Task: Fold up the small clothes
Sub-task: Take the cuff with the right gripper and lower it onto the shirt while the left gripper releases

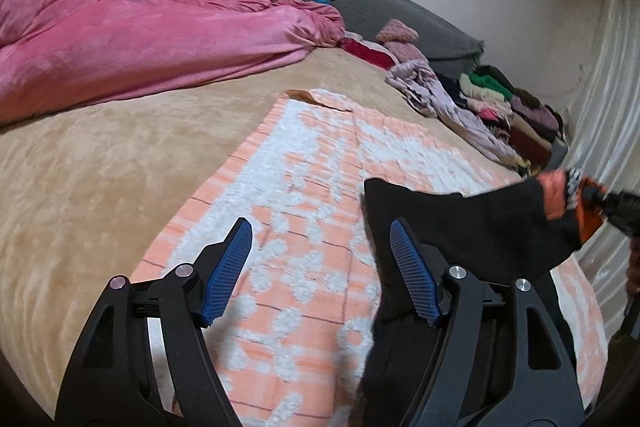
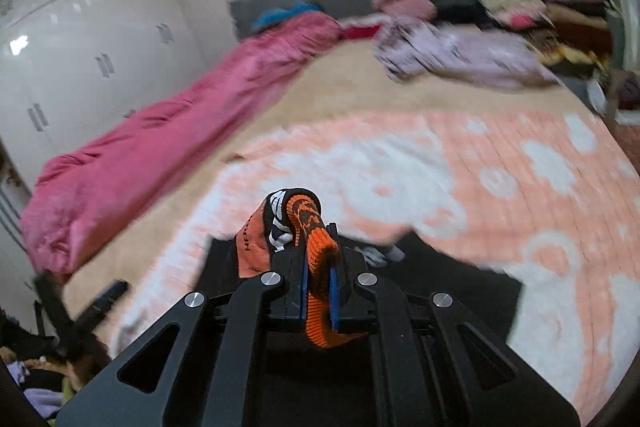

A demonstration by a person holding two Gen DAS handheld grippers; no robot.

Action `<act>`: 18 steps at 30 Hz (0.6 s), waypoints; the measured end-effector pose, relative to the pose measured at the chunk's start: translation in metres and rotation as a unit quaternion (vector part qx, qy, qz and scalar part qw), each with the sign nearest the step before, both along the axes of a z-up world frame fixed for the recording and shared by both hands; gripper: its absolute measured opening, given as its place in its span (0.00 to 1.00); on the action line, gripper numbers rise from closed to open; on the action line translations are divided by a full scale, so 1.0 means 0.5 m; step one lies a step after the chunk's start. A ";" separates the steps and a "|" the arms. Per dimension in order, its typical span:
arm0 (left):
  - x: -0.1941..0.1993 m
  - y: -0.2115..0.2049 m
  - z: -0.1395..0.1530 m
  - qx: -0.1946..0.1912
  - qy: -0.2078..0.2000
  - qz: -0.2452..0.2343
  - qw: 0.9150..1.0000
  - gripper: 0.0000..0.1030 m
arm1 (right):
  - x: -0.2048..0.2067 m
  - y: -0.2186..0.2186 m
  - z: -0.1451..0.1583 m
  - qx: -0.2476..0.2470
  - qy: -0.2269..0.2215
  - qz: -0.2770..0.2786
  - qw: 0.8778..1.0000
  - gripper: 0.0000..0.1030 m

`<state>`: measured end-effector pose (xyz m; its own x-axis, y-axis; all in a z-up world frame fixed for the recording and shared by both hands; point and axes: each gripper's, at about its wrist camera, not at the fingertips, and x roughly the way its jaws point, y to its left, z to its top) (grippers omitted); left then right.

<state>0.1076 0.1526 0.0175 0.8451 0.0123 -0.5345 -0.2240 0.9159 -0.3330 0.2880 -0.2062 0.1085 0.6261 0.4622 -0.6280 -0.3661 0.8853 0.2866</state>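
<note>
The soft, light black knit sock w/ orange cuff (image 2: 316, 247) hangs limp over the peach-and-white towel (image 2: 500, 187) on the bed, cuff pinched in the closed right gripper (image 2: 318, 291); left gripper (image 1: 320, 267) jaws open, empty, so grab its loose black end next.

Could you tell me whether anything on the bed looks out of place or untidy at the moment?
Yes: the clothes pile by the far edge is a loose jumble, with a lilac garment sprawling onto the bed cover, and the pink blanket lies bunched along the other side.
</note>
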 end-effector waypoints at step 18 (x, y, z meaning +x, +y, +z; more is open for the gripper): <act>0.156 -0.197 0.037 0.034 0.051 -0.122 0.991 0.70 | 0.030 -0.105 -0.232 -0.024 0.118 -0.097 0.988 0.20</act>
<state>0.1858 0.0543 0.0359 0.7686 -0.1465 -0.6227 -0.0229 0.9665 -0.2556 0.3032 -0.2589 -0.0076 0.5335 0.3135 -0.7855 -0.1162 0.9471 0.2991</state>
